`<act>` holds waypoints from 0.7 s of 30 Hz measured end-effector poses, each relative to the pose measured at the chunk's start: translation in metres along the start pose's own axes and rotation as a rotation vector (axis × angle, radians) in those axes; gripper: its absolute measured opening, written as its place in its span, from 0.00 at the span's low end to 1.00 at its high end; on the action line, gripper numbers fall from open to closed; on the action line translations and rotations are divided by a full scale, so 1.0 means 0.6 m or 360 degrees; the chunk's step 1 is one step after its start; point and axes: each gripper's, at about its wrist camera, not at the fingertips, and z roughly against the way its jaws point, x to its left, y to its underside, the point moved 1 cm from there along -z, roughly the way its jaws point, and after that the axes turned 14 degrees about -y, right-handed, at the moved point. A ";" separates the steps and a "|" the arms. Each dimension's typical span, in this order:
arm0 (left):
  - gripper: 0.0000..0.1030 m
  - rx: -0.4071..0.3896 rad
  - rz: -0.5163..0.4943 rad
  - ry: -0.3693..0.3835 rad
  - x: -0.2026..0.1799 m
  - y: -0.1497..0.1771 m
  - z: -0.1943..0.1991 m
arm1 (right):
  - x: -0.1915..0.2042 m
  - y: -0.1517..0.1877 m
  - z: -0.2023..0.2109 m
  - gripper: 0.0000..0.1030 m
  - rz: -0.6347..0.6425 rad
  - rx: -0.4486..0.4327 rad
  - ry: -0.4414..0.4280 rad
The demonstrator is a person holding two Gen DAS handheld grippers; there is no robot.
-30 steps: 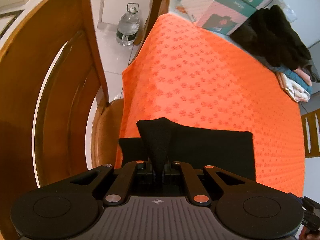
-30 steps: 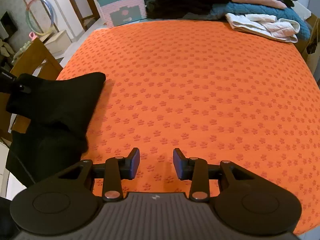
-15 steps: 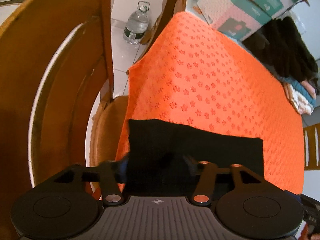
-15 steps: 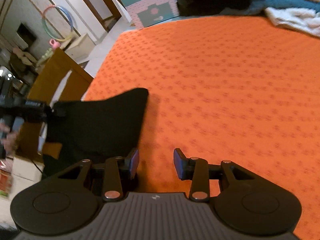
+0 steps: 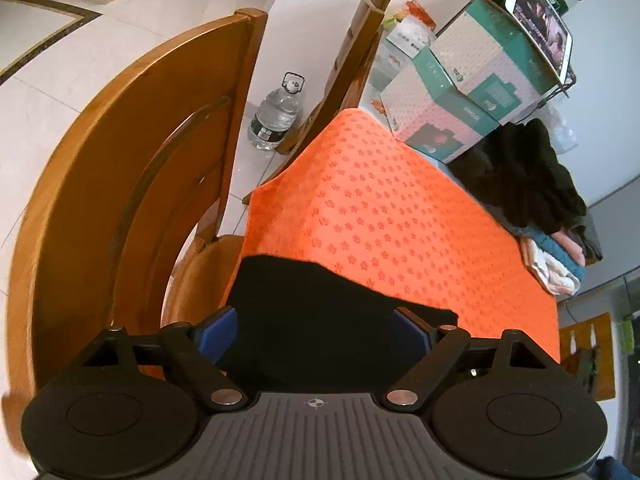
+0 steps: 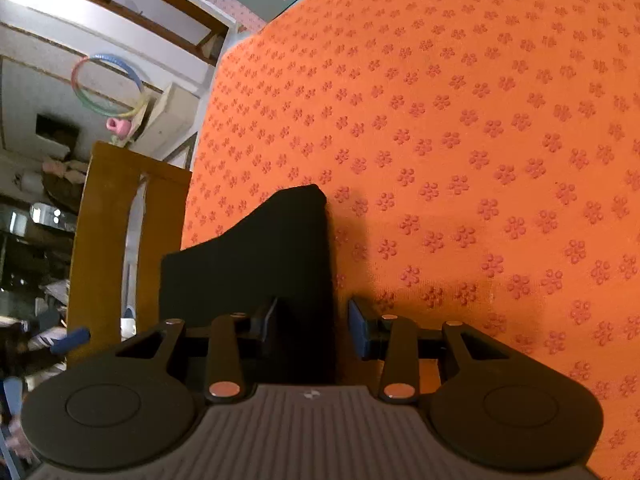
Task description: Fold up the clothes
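Lying at the near-left corner of the desk [image 5: 400, 216] covered in orange flower-patterned cloth, the folded black fabric garment [image 5: 320, 320] sits between the wide-spread fingers of the left hand-held gripper [image 5: 316, 334]. The right hand-held gripper [image 6: 314, 330], jaws apart, straddles the garment's right edge.

Left wrist view looks steeply down from high above the orange tablecloth [image 5: 400, 216] at its chair-side edge, right wrist view skims low and close over that cloth [image 6: 460, 128], both sharing the black garment [image 5: 320, 320] [image 6: 272, 264] on it.
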 end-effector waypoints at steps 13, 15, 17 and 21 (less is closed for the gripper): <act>0.84 0.0056 -0.0202 -0.0090 0.018 0.081 0.038 | 0.007 -0.007 0.021 0.16 0.0096 -0.0018 0.0144; 0.84 0.0068 -0.0247 -0.0111 0.024 0.094 0.044 | 0.026 -0.004 0.034 0.30 0.0211 -0.0027 0.0171; 0.84 0.0073 -0.0288 -0.0116 0.028 0.106 0.053 | 0.051 0.004 0.052 0.30 0.0365 0.0003 0.0190; 0.84 0.0091 -0.0412 -0.0107 0.029 0.134 0.067 | 0.099 0.038 0.084 0.30 0.0719 0.0194 0.0227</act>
